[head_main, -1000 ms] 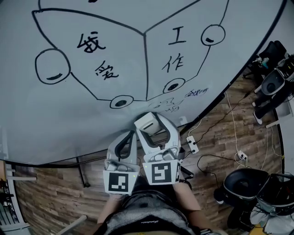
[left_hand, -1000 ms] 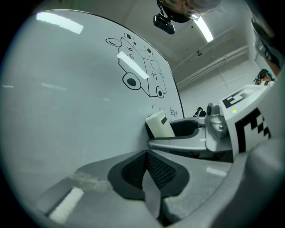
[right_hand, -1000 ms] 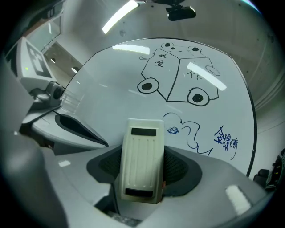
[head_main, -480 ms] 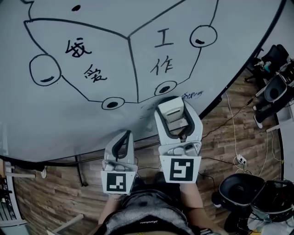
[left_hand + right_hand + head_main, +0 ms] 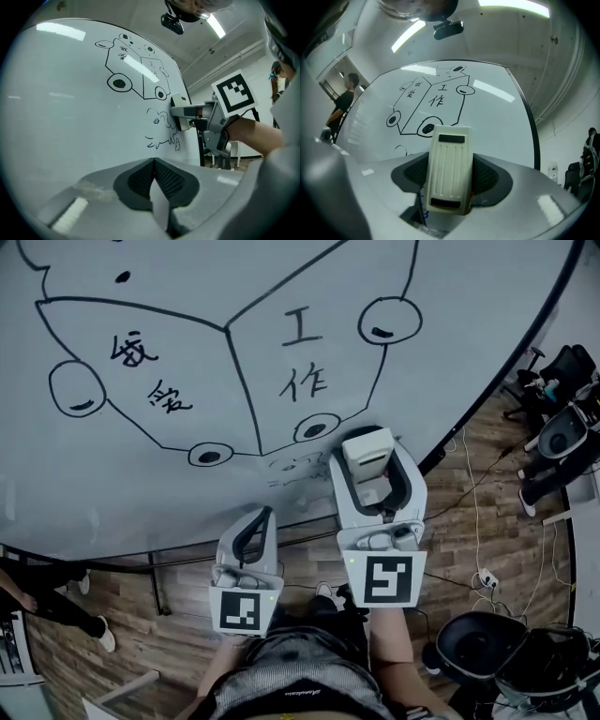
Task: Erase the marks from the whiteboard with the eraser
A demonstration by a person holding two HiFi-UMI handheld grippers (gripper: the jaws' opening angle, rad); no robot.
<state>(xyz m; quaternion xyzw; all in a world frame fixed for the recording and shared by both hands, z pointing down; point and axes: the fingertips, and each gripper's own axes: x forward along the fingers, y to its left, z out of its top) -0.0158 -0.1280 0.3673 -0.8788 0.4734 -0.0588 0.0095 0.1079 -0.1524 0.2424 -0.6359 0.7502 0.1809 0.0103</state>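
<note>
The whiteboard carries a large black box drawing with characters and, below it, faint blue scribbles. My right gripper is shut on the cream eraser, which lies against the board just right of those scribbles. The left gripper view shows the eraser touching the board beside the blue scribbles. In the right gripper view the eraser fills the jaws of the right gripper, with the black drawing beyond. My left gripper hangs lower, shut and empty.
The board's lower edge runs above a wooden floor with white cables and a power strip. Black chairs stand at the right and a black bin at the lower right. A person's legs show at the left.
My right gripper has carried the eraser up and to the right onto the board, over the small blue writing beside the scribbles. The left gripper has barely moved. A person's legs have come into view at the left.
</note>
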